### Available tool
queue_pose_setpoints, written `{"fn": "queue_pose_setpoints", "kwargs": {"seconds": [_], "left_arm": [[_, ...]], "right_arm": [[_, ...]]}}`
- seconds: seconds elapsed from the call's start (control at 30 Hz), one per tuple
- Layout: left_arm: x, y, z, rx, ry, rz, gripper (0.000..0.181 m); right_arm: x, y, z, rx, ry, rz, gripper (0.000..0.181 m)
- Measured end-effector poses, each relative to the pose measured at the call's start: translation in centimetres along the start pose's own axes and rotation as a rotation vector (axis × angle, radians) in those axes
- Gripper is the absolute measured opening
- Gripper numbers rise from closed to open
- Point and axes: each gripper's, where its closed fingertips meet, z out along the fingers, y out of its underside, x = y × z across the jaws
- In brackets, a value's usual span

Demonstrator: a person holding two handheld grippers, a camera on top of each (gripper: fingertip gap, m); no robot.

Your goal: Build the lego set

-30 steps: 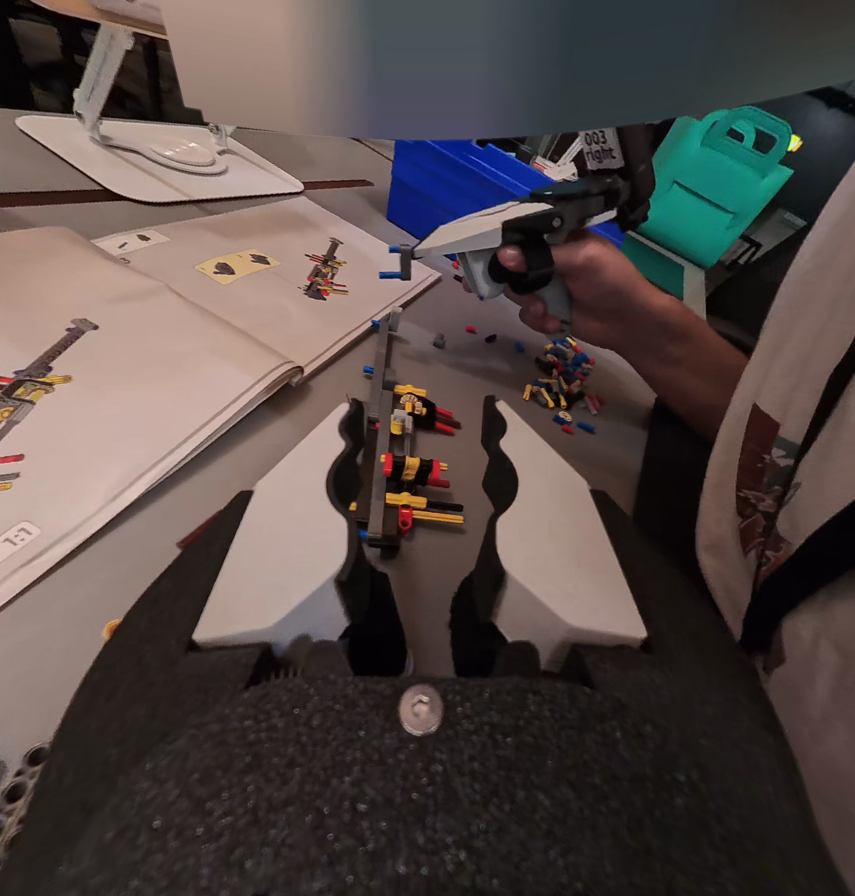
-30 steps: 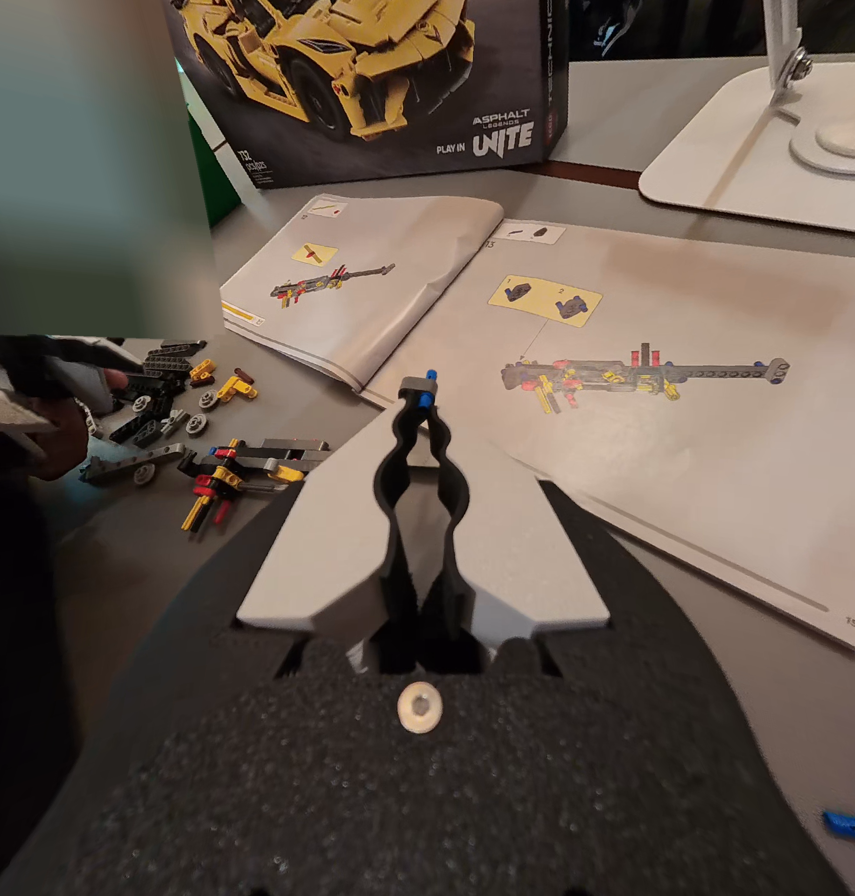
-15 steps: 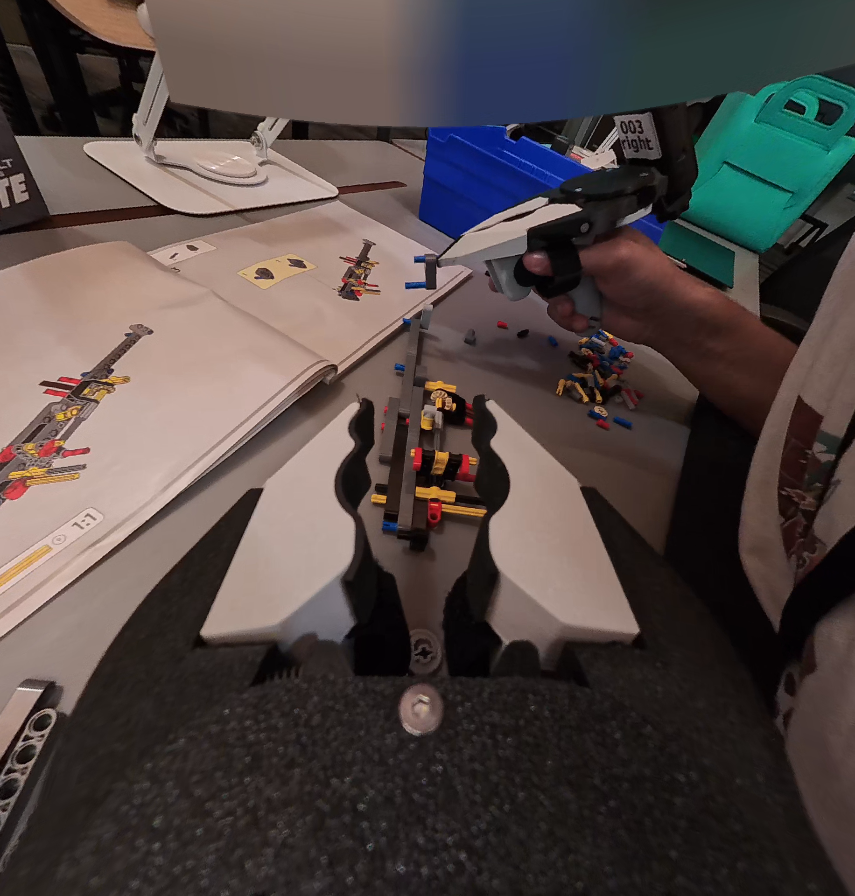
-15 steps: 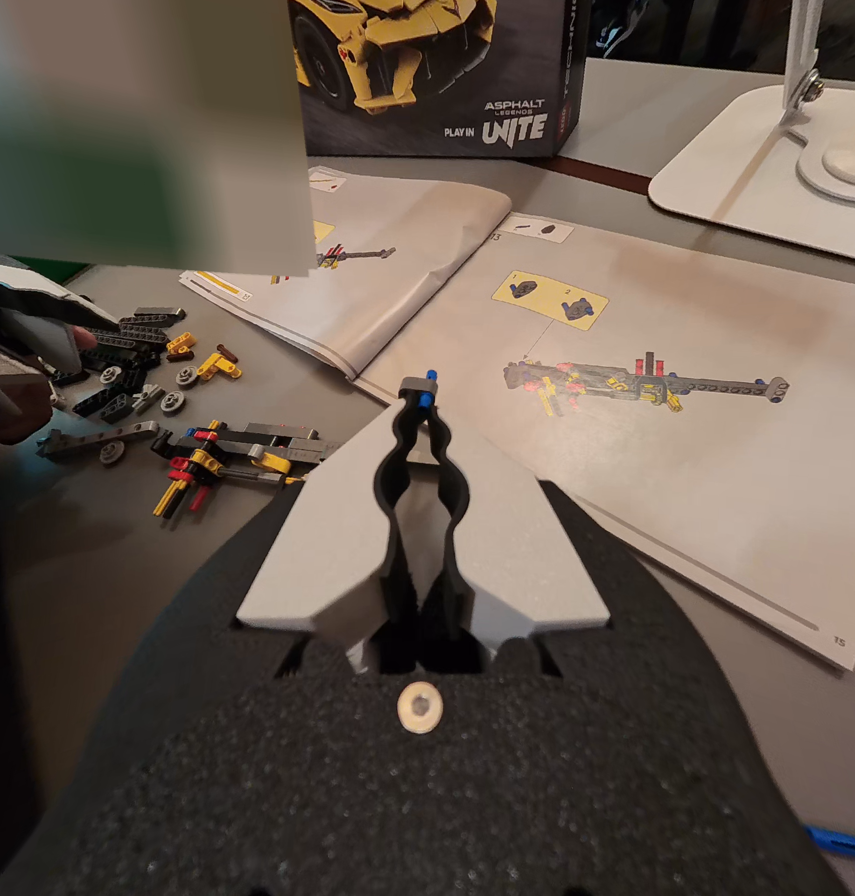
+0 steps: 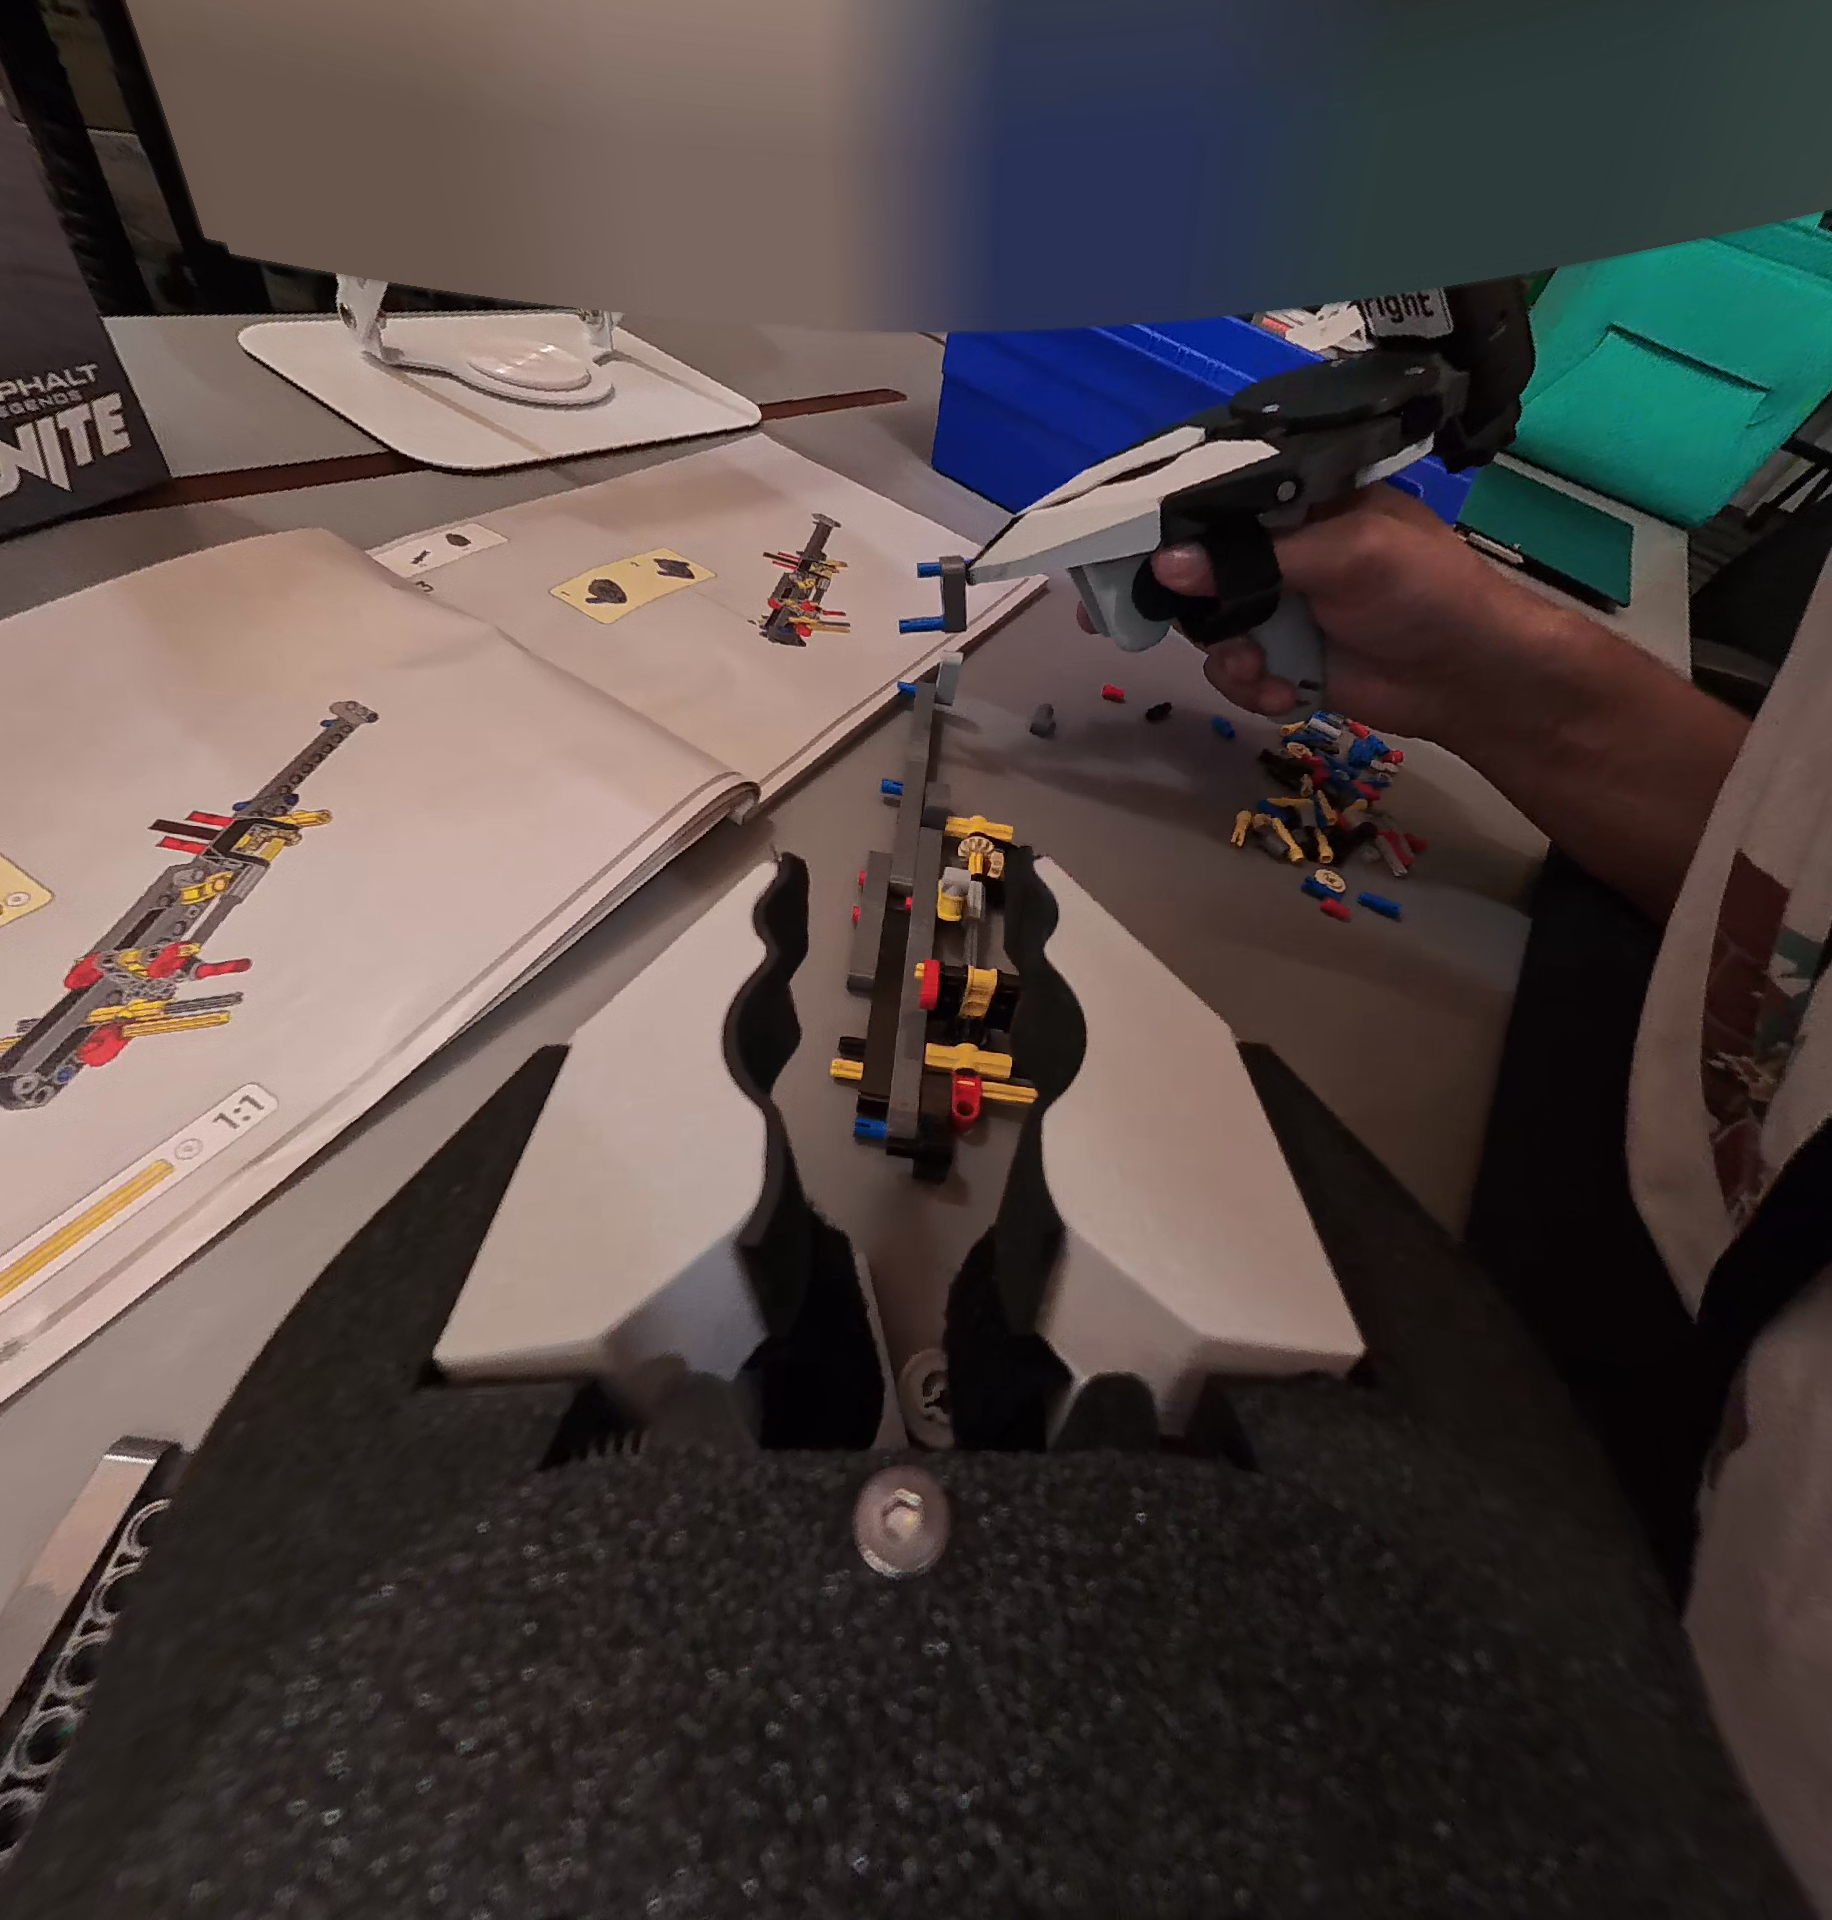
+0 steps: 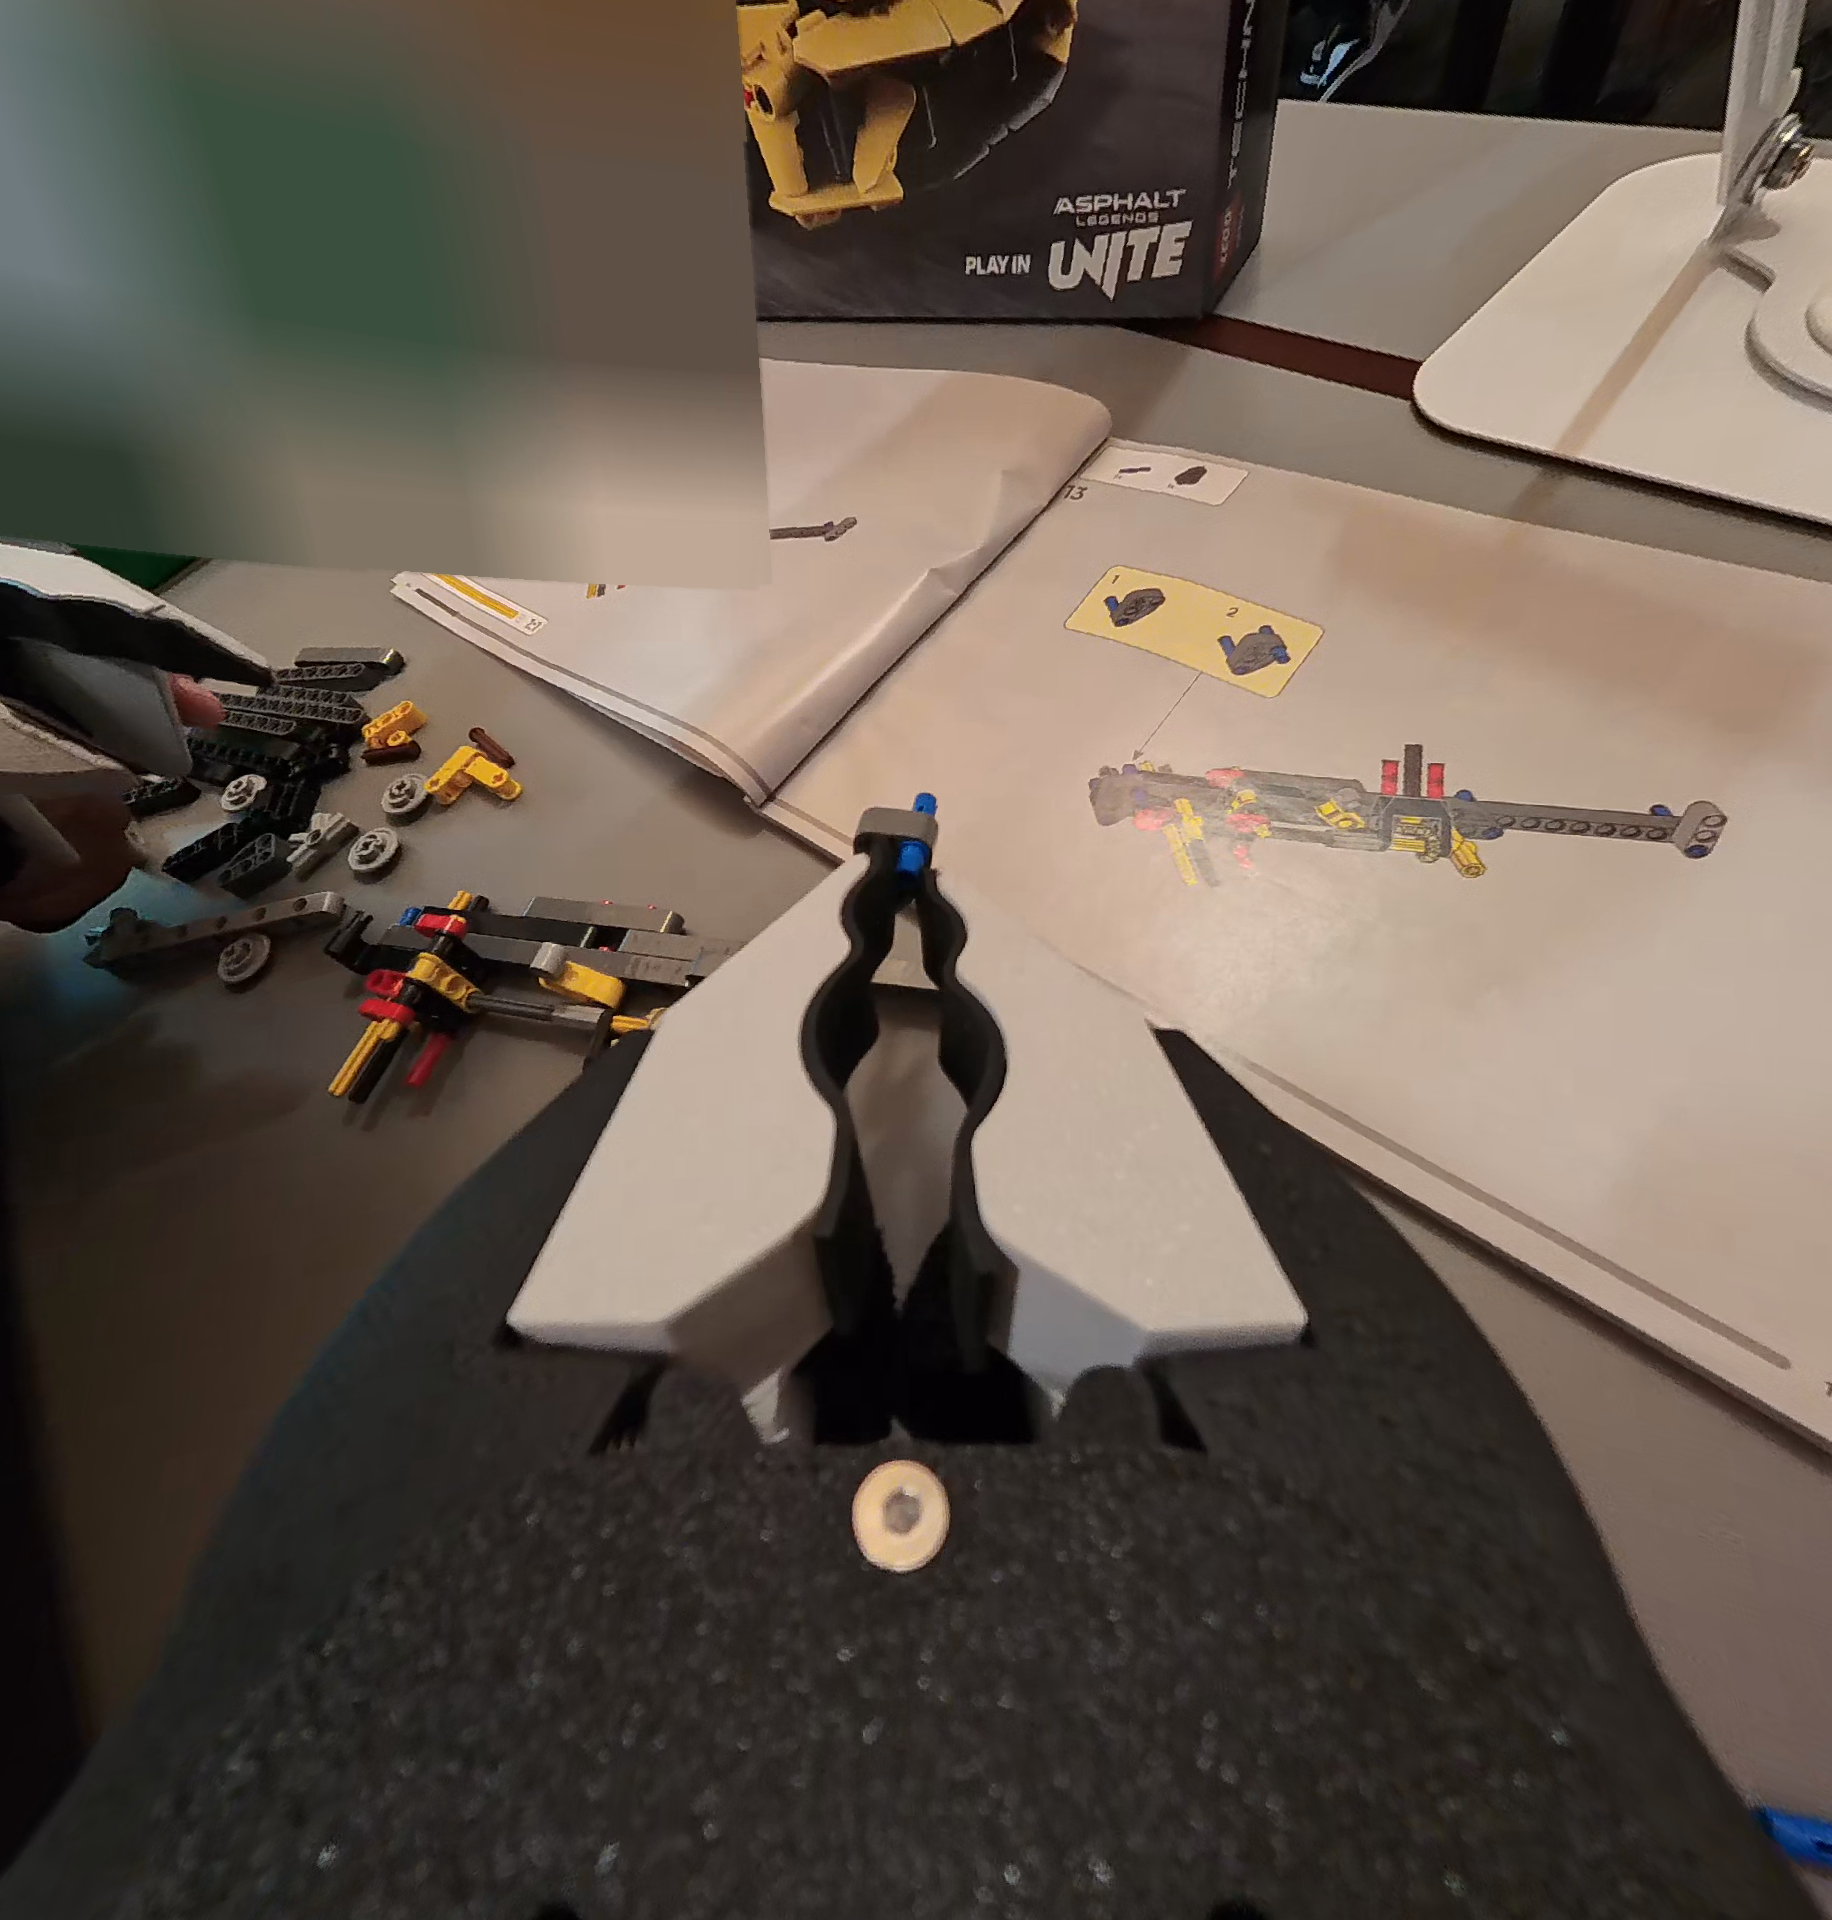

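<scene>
**Right hand-held gripper carries a connector toward the far end of the assembly**

The right hand-held gripper [image 6: 896,847] is pinched on a small grey connector [image 6: 896,828] with blue pins, held at the fingertips. In the left wrist view the same connector [image 5: 951,594] hangs in the air just above and beyond the far end of the assembly [image 5: 927,971], not touching it. The left hand-held gripper [image 5: 907,935] is wide and holds nothing; its fingers straddle the near half of the assembly, whether in contact cannot be told.

The assembly lies flat on the tabletop [image 5: 1151,1039]. Its long axis runs straight away from the left hand-held gripper, and a thin grey beam reaches toward the connector. The right one is therefore the nearer to the far end, the left to the near end. The likely next move is to lower the connector onto the beam's tip while the left steadies the body; the pins must line up with the beam's holes.

The open manual [image 6: 1411,935] lies to the left of the assembly. A blue bin [image 5: 1078,416] and a teal container [image 5: 1681,395] stand behind the right hand; their contents are hidden. Loose small pins [image 5: 1317,821] lie heaped on the bare tabletop, and dark beams and grey wheels [image 6: 299,769] lie loose near the left hand-held gripper.
</scene>
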Motion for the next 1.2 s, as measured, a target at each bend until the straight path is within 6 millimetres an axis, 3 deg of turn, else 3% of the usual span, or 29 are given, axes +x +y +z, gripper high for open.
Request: {"fn": "queue_pose_setpoints", "kwargs": {"seconds": [0.4,0.6,0.9,1.1,1.2], "left_arm": [[0.0,-0.1,0.0,0.004,-0.011,0.017,0.035],[-0.2,0.5,0.3,-0.037,-0.063,0.093,0.035],[-0.2,0.2,0.2,-0.013,-0.21,0.242,0.031],[-0.1,0.7,-0.9,-0.048,-0.223,0.244,0.021],[1.7,1.3,-2.7,-0.129,-0.171,0.151,0.022]], "right_arm": [[-0.2,0.1,0.1,-0.005,-0.005,-0.009,0.003],[-1.5,0.0,0.4,-0.023,-0.004,-0.089,0.003],[-6.6,0.4,1.8,-0.094,0.024,-0.396,0.003],[-12.0,-0.2,1.2,-0.061,0.018,-0.618,0.003],[-14.2,1.9,0.7,-0.124,0.065,-0.683,0.003]]}}
